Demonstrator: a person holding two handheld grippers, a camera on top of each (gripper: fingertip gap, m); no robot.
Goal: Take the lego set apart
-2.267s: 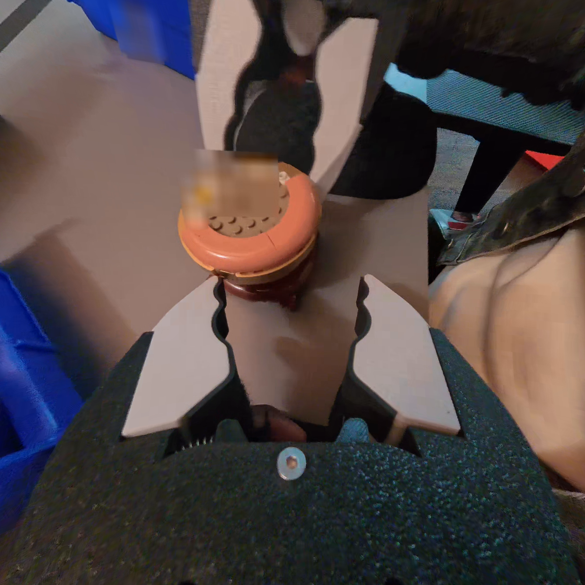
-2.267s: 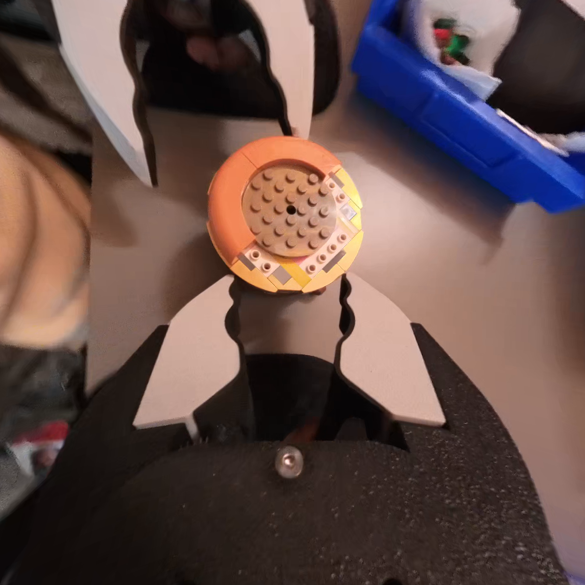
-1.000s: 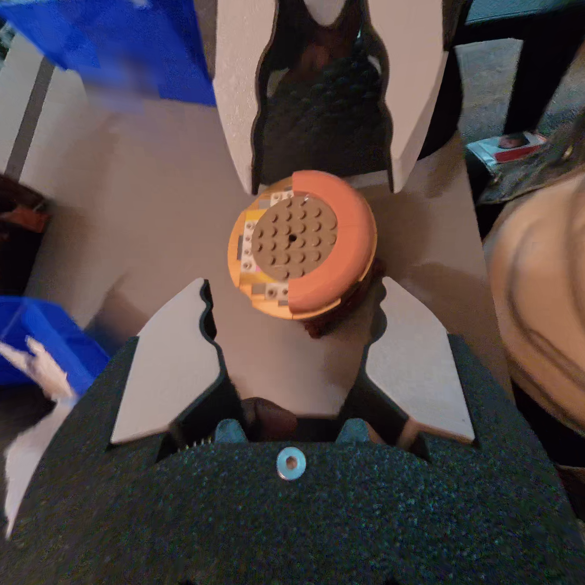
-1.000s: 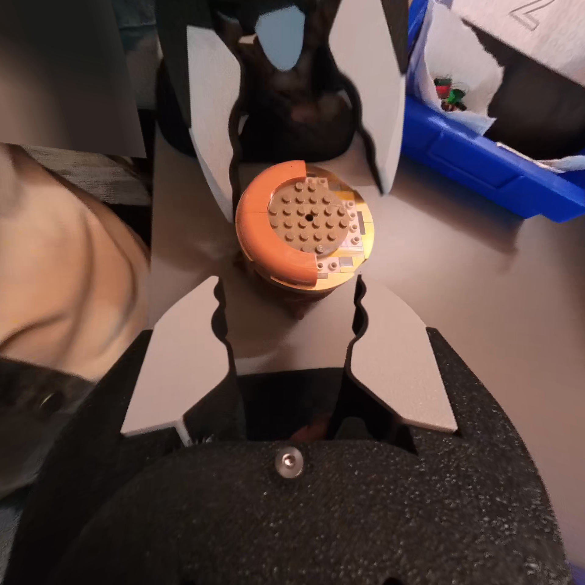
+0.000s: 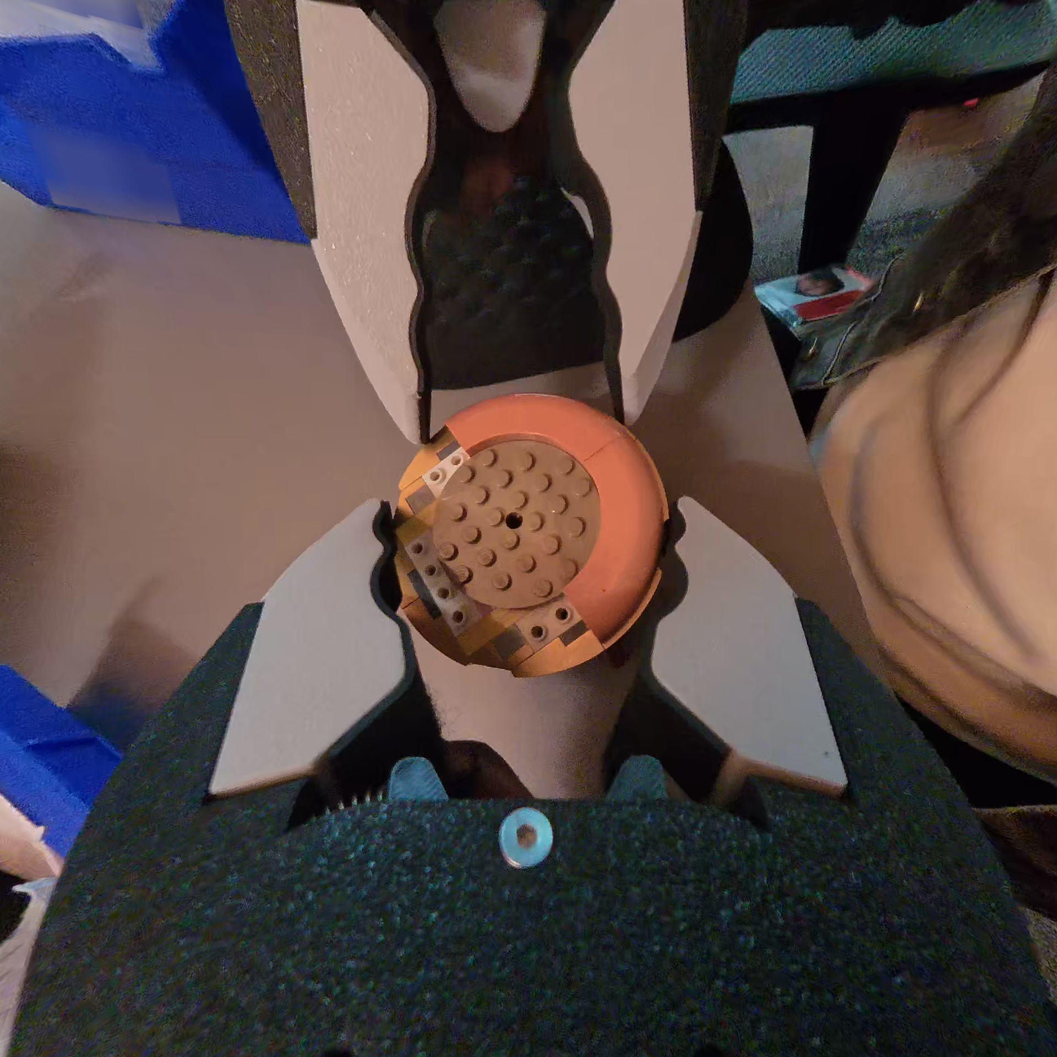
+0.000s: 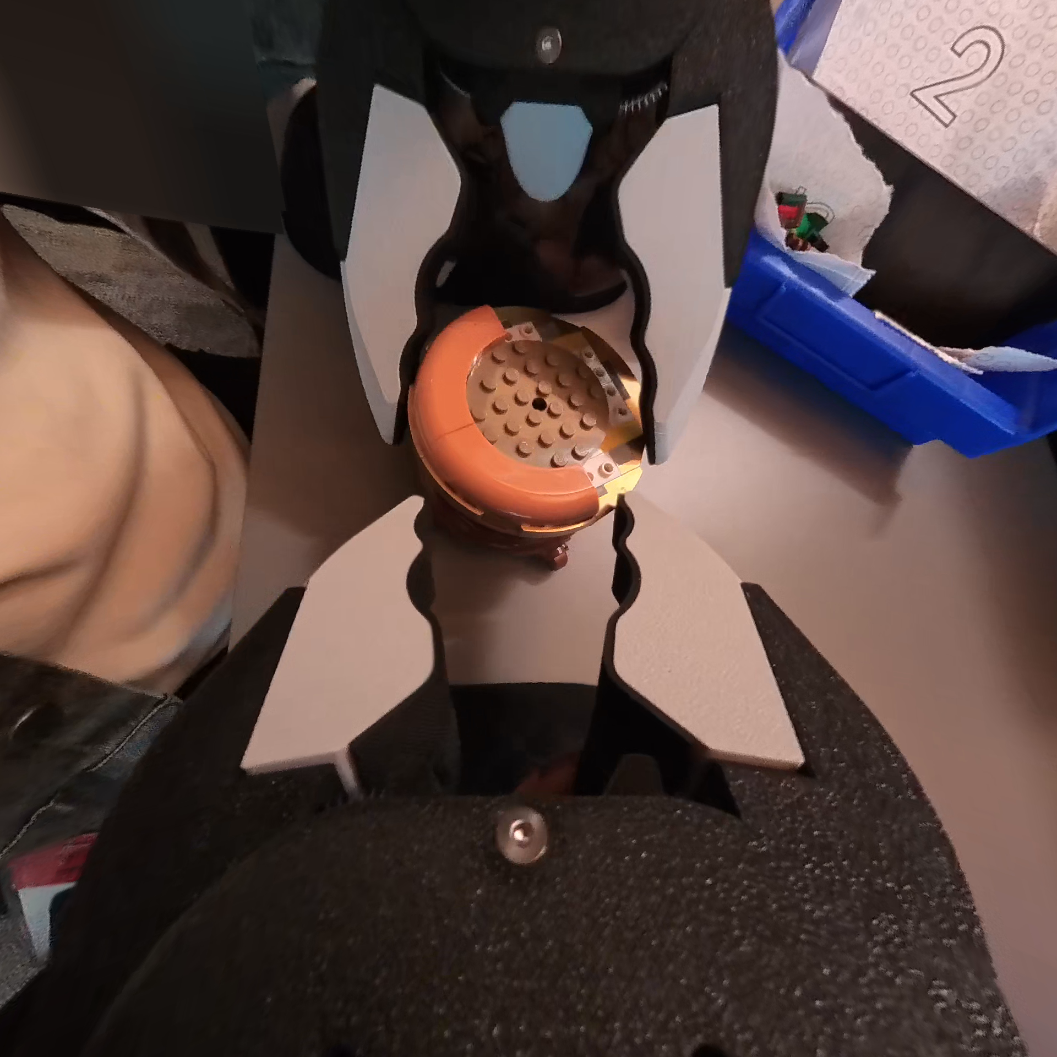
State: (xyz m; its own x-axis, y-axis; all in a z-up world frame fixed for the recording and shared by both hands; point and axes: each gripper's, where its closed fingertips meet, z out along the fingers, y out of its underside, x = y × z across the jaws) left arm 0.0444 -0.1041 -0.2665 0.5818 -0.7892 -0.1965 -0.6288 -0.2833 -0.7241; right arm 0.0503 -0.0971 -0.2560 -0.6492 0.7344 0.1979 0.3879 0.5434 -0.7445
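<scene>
The lego set (image 5: 515,526) is a round build on the grey table: a tan studded disc, an orange curved rim around half of it, yellow and grey plates on the other side, a dark brown base below. It also shows in the right wrist view (image 6: 532,400). My left gripper (image 5: 531,509) has its fingers pressed on the set's left and right sides; seen from the right wrist view (image 6: 523,440) it clasps the set from the far side. My right gripper (image 6: 520,509) is open, tips at the set's near rim, facing the left one (image 5: 520,426).
A blue bin (image 5: 114,114) stands far left, another (image 5: 34,743) near left. In the right wrist view a blue bin (image 6: 858,354) holds torn white paper and small red-green pieces (image 6: 801,220). A person in beige (image 5: 944,543) is close at the table's edge. My two grippers' fingertips are within a few centimetres of each other.
My left gripper has moved forward around the set and closed on its sides. My right gripper has come closer to the set's rim and stays open. The set has turned a little.
</scene>
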